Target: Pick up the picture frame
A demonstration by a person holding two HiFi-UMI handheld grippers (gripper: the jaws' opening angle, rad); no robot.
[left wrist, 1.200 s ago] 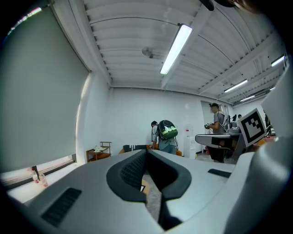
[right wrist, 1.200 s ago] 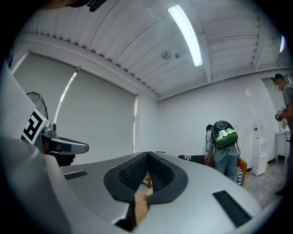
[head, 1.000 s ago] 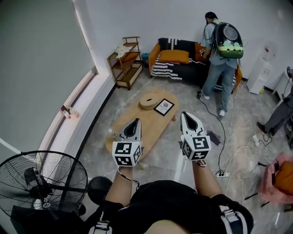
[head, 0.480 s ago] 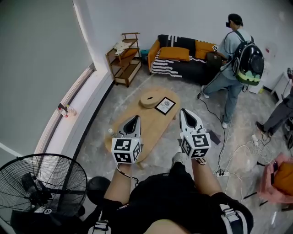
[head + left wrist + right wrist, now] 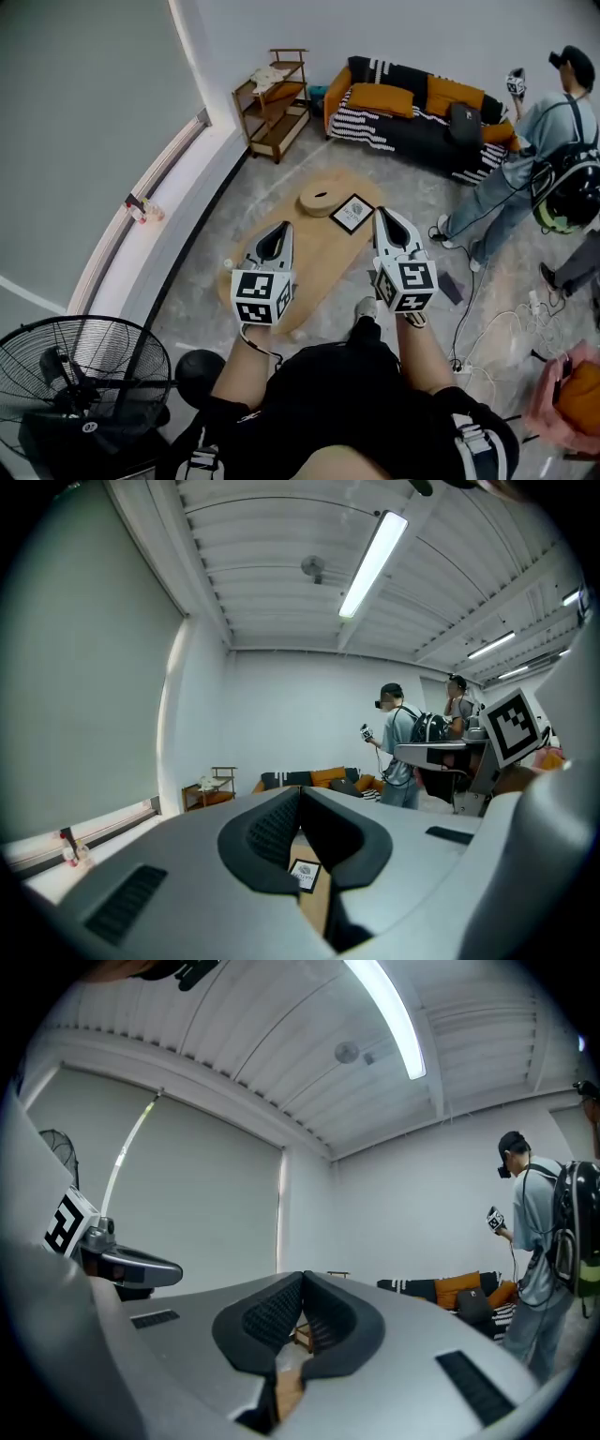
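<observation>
The left tongs (image 5: 284, 228) and right tongs (image 5: 382, 214) were grey shells with black ribbed pads (image 5: 272, 832), each carrying a white cube (image 5: 258, 297) of black square markers. The person wore a black top (image 5: 328, 394), and a thin black cable (image 5: 258, 349) looped at the left wrist.

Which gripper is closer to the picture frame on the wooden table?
Right. In the head view the right gripper shows beside the picture frame, at its right; the left gripper is farther, toward its lower left.

On my head view the left gripper (image 5: 275, 246) covers the near left part of the table (image 5: 314, 267). The picture frame (image 5: 352, 213) is too small for its print to be read. The left gripper view's jaws hide part of it. The fan (image 5: 84, 375) is cut off at the left edge.
</observation>
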